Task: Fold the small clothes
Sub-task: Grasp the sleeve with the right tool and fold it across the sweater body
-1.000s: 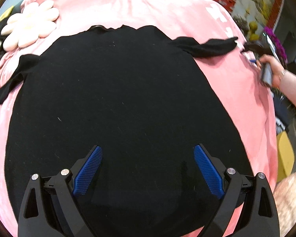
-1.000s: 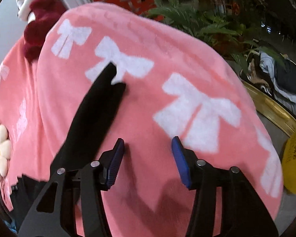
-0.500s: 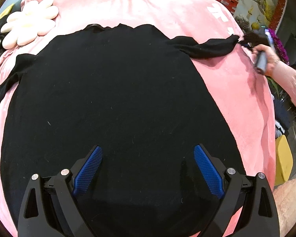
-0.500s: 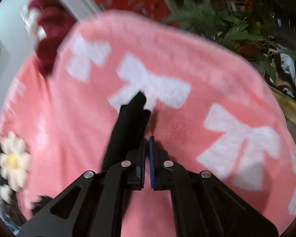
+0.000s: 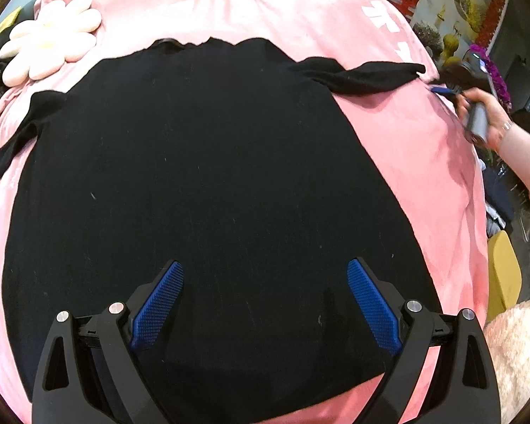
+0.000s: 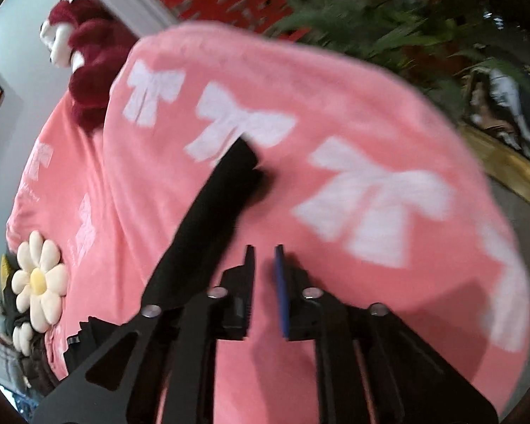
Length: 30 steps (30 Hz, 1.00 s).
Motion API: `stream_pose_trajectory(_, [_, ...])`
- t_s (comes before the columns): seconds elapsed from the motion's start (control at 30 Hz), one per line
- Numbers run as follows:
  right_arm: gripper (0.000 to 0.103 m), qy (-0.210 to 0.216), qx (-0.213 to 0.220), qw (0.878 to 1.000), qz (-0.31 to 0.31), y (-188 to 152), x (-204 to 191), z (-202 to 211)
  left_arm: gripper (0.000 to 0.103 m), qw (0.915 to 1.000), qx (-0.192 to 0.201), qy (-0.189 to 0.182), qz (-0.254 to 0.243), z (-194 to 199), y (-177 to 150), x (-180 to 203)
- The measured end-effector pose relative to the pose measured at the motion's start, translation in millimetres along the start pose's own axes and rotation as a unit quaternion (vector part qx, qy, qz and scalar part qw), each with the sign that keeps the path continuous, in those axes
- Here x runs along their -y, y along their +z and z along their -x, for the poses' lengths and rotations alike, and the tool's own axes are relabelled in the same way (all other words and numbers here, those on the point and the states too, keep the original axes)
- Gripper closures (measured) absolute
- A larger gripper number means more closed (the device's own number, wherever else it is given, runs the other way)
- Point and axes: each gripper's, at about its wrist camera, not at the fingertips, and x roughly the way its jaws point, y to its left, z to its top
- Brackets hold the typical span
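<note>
Your black long-sleeved knit top lies spread flat on the pink plush blanket with white bow prints, neckline away from you, hem nearest you. Your left gripper hangs over the hem area with its blue pads wide apart, nothing between them. Your right gripper has just been opening from a full close; its jaws now stand a narrow gap apart over bare blanket, gripping nothing, with the top's right sleeve lying just to their left, its cuff on a white bow.

Bare pink blanket runs beyond the right sleeve to the blanket's rounded right edge; past it are green potted plants. On the left, the other sleeve reaches near the blanket edge, close to a cream flower-shaped cushion. A dark red plush toy sits at the far edge.

White markings on the blanket are too blurred to read.
</note>
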Motion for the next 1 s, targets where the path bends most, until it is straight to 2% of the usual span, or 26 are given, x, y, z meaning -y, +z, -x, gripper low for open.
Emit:
stream_pose_trajectory(0.03, [0.071, -0.001, -0.008, 1.0, 0.005, 1.1, -7.1, -12.4, 0.011, 1.0, -0.004, 0.001, 0.001, -2.3, -0.5, 0.8])
stream_pose_trajectory(0.1, [0.07, -0.01, -0.003, 1.0, 0.017, 3.8, -22.2, -27.2, 0.011, 1.0, -0.009, 0.003, 0.0, -5.2, -1.3, 2.5])
stream_pose_trajectory(0.13, [0.074, -0.016, 0.0, 1.0, 0.027, 7.1, -30.7, -35.6, 0.011, 0.9999, -0.01, 0.005, -0.001, -6.9, -1.1, 3.4])
stream_pose_trajectory(0.17, [0.101, -0.021, -0.002, 0.999, 0.032, 8.8, -35.1, -40.8, 0.011, 0.9999, -0.012, 0.006, -0.003, -8.7, -0.1, 4.4])
stream_pose_trajectory(0.2, [0.102, -0.024, -0.003, 0.999, 0.037, 10.7, -39.5, -43.0, 0.011, 0.9999, -0.012, 0.007, -0.005, -9.7, 0.8, 5.2])
stream_pose_trajectory(0.27, [0.102, -0.002, 0.03, 0.999, 0.04, 13.6, -49.8, -24.4, 0.011, 0.9999, -0.008, 0.007, -0.009, -9.7, 4.4, 6.0])
stream_pose_trajectory(0.37, [0.102, 0.035, 0.091, 0.995, 0.035, 8.4, -54.5, 34.4, 0.011, 1.0, 0.004, 0.001, -0.007, -6.7, 9.4, 4.1])
stream_pose_trajectory(0.43, [0.102, 0.004, 0.122, 0.991, 0.046, -1.3, -46.4, 64.8, 0.011, 1.0, 0.006, -0.005, -0.002, -6.8, 10.2, 2.1])
stream_pose_trajectory(0.47, [0.102, -0.036, 0.13, 0.989, 0.057, -8.8, -38.4, 73.3, 0.011, 1.0, 0.005, -0.007, 0.001, -7.6, 9.8, 1.3])
stream_pose_trajectory(0.5, [0.102, -0.077, 0.117, 0.988, 0.06, -16.0, -26.7, 71.2, 0.011, 0.9999, 0.003, -0.01, 0.002, -7.8, 8.9, 1.1])
stream_pose_trajectory(0.53, [0.102, -0.102, 0.086, 0.989, 0.059, -23.4, -12.1, 60.9, 0.011, 0.9999, 0.002, -0.011, 0.002, -7.2, 8.0, 1.4])
stream_pose_trajectory(0.6, [0.102, -0.122, 0.044, 0.99, 0.051, -35.5, 6.5, 42.8, 0.011, 0.9999, 0.004, -0.013, -0.002, -1.5, 6.4, 2.6])
stream_pose_trajectory(0.7, [0.102, -0.11, 0.035, 0.993, 0.037, -45.0, 15.7, 36.8, 0.011, 0.9998, 0.008, -0.011, -0.013, 9.5, 2.4, 4.3])
stream_pose_trajectory(0.87, [0.095, -0.082, 0.007, 0.996, -0.017, -33.4, 32.5, 30.1, 0.011, 0.9999, 0.005, -0.016, -0.001, 20.2, -4.8, -0.4])
stream_pose_trajectory(0.93, [0.101, -0.072, 0.012, 0.997, -0.038, -30.6, 33.7, 37.8, 0.011, 0.9998, 0.005, -0.019, 0.002, 22.5, -7.5, -0.9])
stream_pose_trajectory(1.0, [0.101, -0.049, 0.035, 0.998, -0.032, -27.5, 12.5, 53.8, 0.011, 0.9997, 0.004, -0.024, 0.004, 25.0, -9.0, -4.0])
